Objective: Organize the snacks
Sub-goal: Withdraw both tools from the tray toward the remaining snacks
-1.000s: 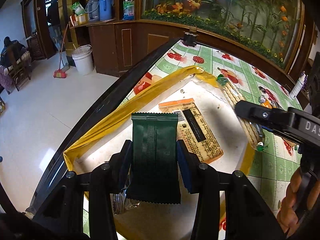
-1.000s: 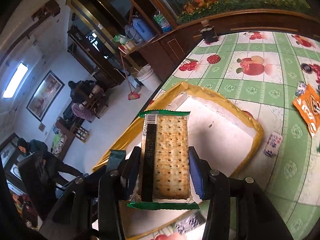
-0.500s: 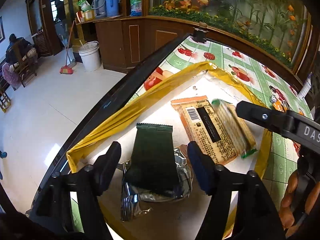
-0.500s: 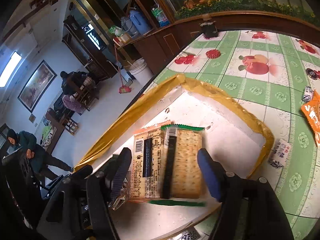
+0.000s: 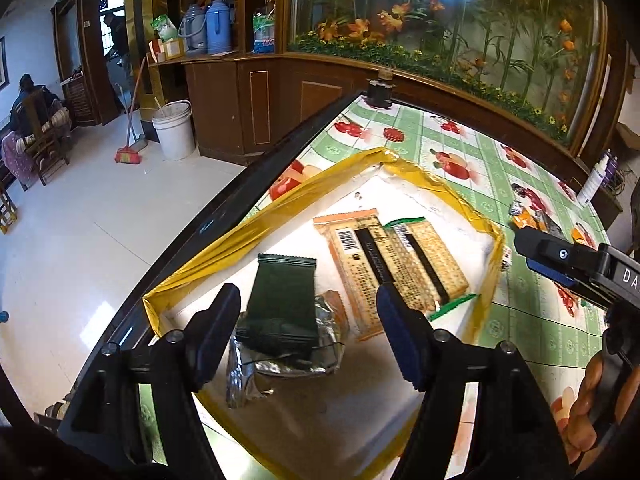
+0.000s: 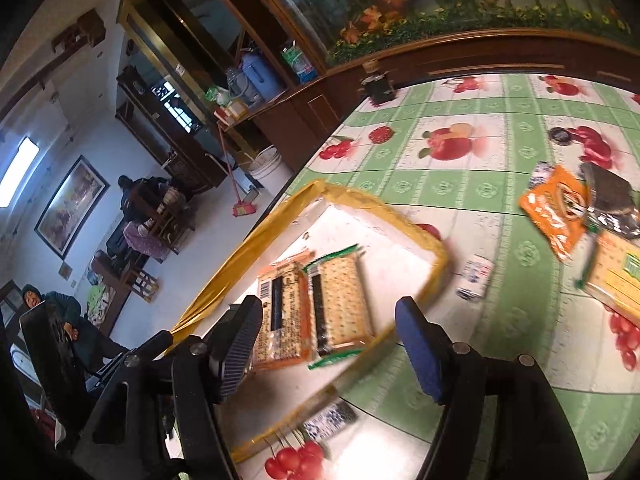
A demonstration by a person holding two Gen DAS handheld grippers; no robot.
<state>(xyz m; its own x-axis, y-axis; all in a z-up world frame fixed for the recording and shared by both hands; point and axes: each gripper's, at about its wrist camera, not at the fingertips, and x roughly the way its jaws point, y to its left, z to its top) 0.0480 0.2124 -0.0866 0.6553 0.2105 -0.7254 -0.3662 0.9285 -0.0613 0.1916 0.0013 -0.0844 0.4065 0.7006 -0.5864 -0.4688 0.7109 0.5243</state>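
Since the earlier frames both our grippers have let go: the left gripper (image 5: 308, 332) had the dark green packet (image 5: 282, 304) clamped and the right gripper (image 6: 328, 344) had the cracker pack (image 6: 340, 300) pinched, and now both sets of jaws stand wide with nothing pressed between the pads, having just opened. The green packet lies just ahead of the left fingertips on a crumpled silver wrapper (image 5: 280, 364) in the near part of the white tray (image 5: 440, 204); the cracker pack lies ahead of the right fingertips, flat beside the orange-edged biscuit pack (image 6: 282, 312), touching along their long sides. We judge the placing step done for these two and the fetch for the next snack about to start. Off to the right of the right gripper, outside the tray, loose snacks wait on the green fruit tablecloth (image 6: 500, 152): an orange packet (image 6: 554, 210), a dark packet (image 6: 610, 200) and another cracker pack (image 6: 618, 276). The next move calls for lifting clear over the tray's yellow taped rim (image 6: 400, 210) before swinging right. The table edge runs close on the left of the tray, so room lies to the right; a small wrapped sweet (image 6: 474, 276) sits just past the rim in that path
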